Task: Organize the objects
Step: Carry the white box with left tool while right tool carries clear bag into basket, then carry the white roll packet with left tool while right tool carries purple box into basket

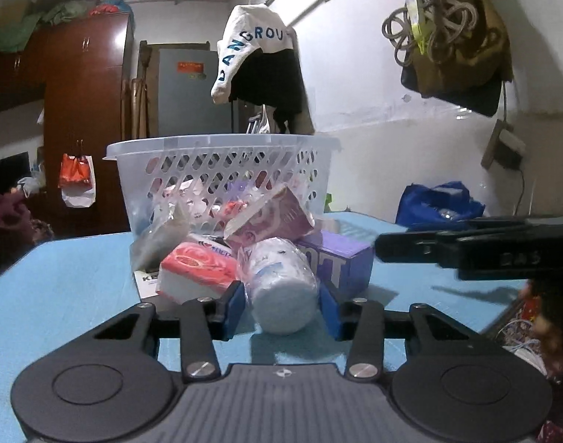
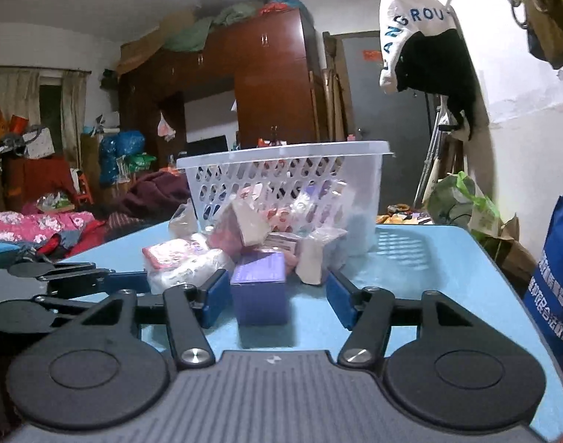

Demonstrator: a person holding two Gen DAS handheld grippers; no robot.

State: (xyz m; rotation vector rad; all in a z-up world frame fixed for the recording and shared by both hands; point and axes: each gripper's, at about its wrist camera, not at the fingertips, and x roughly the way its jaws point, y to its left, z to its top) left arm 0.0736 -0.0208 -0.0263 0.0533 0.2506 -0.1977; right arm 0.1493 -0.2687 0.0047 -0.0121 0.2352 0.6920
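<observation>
A white lattice basket [image 1: 222, 147] stands on the blue table [image 1: 59, 288] with several packets inside; it also shows in the right wrist view [image 2: 281, 153]. A pile of packets lies in front of it. My left gripper [image 1: 281, 308] is open, its blue pads on either side of a wrapped white roll [image 1: 281, 288] lying on the table. A red-and-white pack [image 1: 196, 271] lies left of the roll. My right gripper [image 2: 277, 297] is open around a purple box [image 2: 261, 288], with a gap on the right side. The purple box also shows in the left wrist view [image 1: 340, 262].
A pink carton [image 1: 270, 217] leans on the pile against the basket. The right gripper's body [image 1: 477, 247] reaches in from the right in the left wrist view. A blue bag [image 2: 554, 280] stands at the table's right edge. Wardrobes, clothes and hanging bags fill the room behind.
</observation>
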